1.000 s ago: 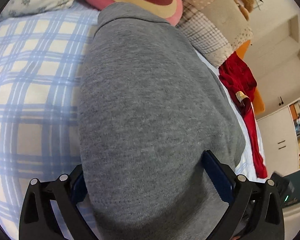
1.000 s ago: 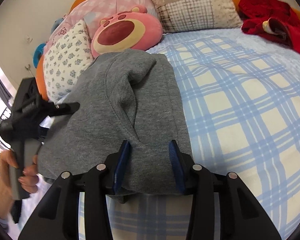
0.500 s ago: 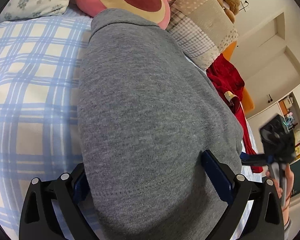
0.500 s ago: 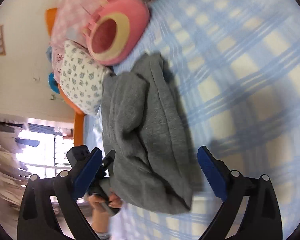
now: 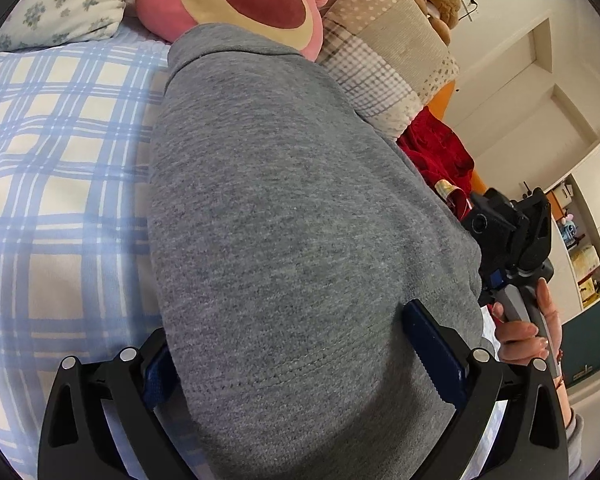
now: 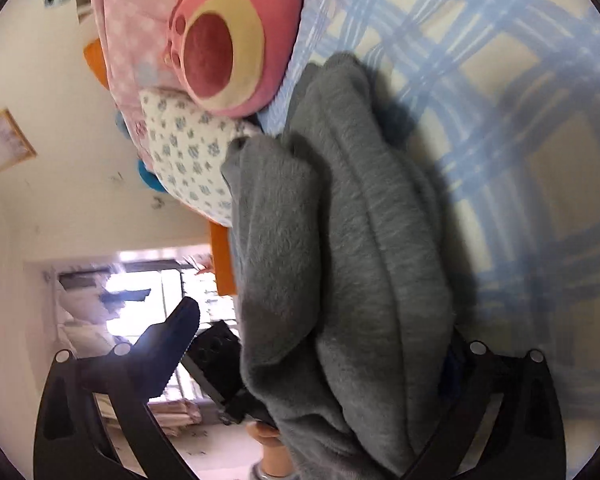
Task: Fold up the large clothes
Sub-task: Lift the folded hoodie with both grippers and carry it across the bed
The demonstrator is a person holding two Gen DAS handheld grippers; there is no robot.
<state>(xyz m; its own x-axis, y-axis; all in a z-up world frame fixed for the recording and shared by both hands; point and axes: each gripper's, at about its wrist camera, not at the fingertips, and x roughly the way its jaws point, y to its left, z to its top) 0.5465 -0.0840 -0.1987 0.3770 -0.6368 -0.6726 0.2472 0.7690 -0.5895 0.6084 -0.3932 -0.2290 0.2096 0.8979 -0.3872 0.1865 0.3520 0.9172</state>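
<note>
The folded grey fleece sweatshirt (image 5: 300,240) lies as a thick, layered bundle on the bed's blue-and-cream plaid sheet (image 5: 60,184), its far end reaching up to the pillows at the head of the bed and its near end at the bed's edge. The left gripper (image 5: 296,352) straddles that near end with its blue-padded fingers (image 5: 432,348) spread wide, one on each side of the bundle; whether the pads press on the cloth cannot be told. The right gripper (image 6: 320,360) is rolled onto its side at the bundle's other flank, its jaws having just been opening and now released at full spread: the sweatshirt sits between them, one finger (image 6: 172,344) standing clear in the air and the other mostly hidden behind the folds. In the left wrist view the person's right hand (image 5: 528,328) grips the grey handle of that gripper just off the bed's edge, with a grey sleeve cuff below it. At the head of the bed sit a round pink plush bear-face cushion (image 5: 252,4), touching the sweatshirt's far end, a white pillow with blue flower print (image 5: 68,4), and a beige patchwork pillow with dots and checks (image 5: 388,52). A crumpled red garment (image 5: 436,152) lies beyond the sweatshirt toward the far side. Cream walls, white cupboards and a bright window (image 6: 140,280) surround the bed.
</note>
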